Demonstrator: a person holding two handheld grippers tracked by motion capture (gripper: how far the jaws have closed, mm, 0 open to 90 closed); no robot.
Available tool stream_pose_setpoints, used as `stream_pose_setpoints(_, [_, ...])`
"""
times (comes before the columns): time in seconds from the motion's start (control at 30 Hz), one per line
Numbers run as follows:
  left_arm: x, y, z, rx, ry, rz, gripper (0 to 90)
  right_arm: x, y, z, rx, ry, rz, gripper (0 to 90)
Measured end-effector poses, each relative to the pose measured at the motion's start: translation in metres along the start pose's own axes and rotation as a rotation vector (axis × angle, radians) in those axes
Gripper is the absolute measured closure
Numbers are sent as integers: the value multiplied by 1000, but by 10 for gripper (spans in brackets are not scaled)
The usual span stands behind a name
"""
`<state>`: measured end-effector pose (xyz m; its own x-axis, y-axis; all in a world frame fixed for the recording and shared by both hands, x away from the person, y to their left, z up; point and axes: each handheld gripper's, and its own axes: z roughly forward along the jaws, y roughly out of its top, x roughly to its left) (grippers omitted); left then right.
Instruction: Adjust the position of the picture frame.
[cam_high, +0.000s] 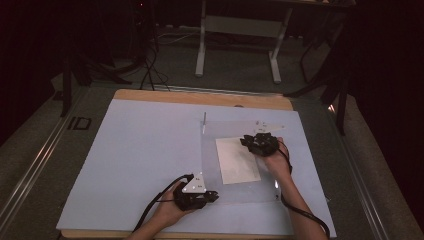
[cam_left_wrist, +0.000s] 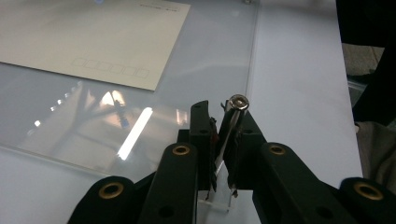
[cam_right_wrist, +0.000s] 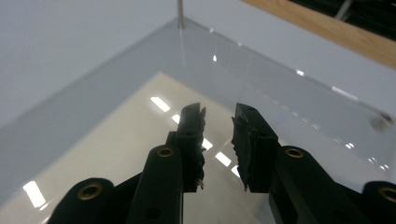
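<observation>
Metal pin (cam_left_wrist: 232, 126) stands at the near left corner of a clear acrylic sheet (cam_left_wrist: 93, 121), upright, long axis pointing up off the worktop (cam_high: 140, 165). Left claw (cam_left_wrist: 223, 130) is clamped shut on it, pin head poking out above the jaw tips. In the high view that left claw (cam_high: 212, 196) sits right at the sheet's near left corner. A cream paper (cam_high: 238, 160) lies under the sheet, towards the middle. Another pin (cam_high: 204, 121) stands at the far left corner, well apart from both hands. Right claw (cam_right_wrist: 218, 128) hovers over the sheet's right part above the paper, jaws parted, nothing between them. Likely next: lift the gripped pin straight up along its axis; left hand is already on it.
</observation>
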<state>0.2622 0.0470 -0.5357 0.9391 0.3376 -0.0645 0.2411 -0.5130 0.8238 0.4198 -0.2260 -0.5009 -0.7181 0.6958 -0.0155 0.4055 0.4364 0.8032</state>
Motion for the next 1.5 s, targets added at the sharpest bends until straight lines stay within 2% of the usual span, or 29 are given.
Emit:
stream_pose_setpoints(0.17, [-1, 0, 0, 0, 10, 3, 829, 5, 21, 23, -12, 35, -10, 707])
stream_pose_setpoints(0.37, [-1, -1, 0, -8, 10, -7, 827, 5, 34, 47, 0, 67, 35, 713])
stream_pose_setpoints(0.5, [-1, -2, 0, -12, 6, -11, 826, 6, 38, 58, -1, 47, 63, 660])
stream_pose_setpoints(0.6, [-1, -2, 0, -13, 7, -13, 825, 7, 41, 67, 13, 26, 55, 610])
stream_pose_setpoints(0.67, [-1, -2, 0, -13, 6, -17, 825, 8, 43, 72, 23, 21, 61, 611])
stream_pose_setpoints(0.97, [-2, -2, 0, -10, 13, -20, 826, 9, 53, 91, 30, 55, 43, 692])
stream_pose_setpoints(1.1, [-2, -2, 0, -11, 16, -22, 826, 13, 66, 103, 23, 60, 19, 720])
stream_pose_setpoints(1.2, [-3, -2, 0, -13, 21, -27, 826, 15, 71, 108, 17, 69, 21, 720])
stream_pose_setpoints(1.27, [-3, -2, 0, -16, 26, -27, 827, 18, 78, 119, 21, 74, 27, 733])
stream_pose_setpoints(1.5, [-5, -3, 0, -20, 38, -36, 827, 22, 87, 142, 31, 62, 39, 774])
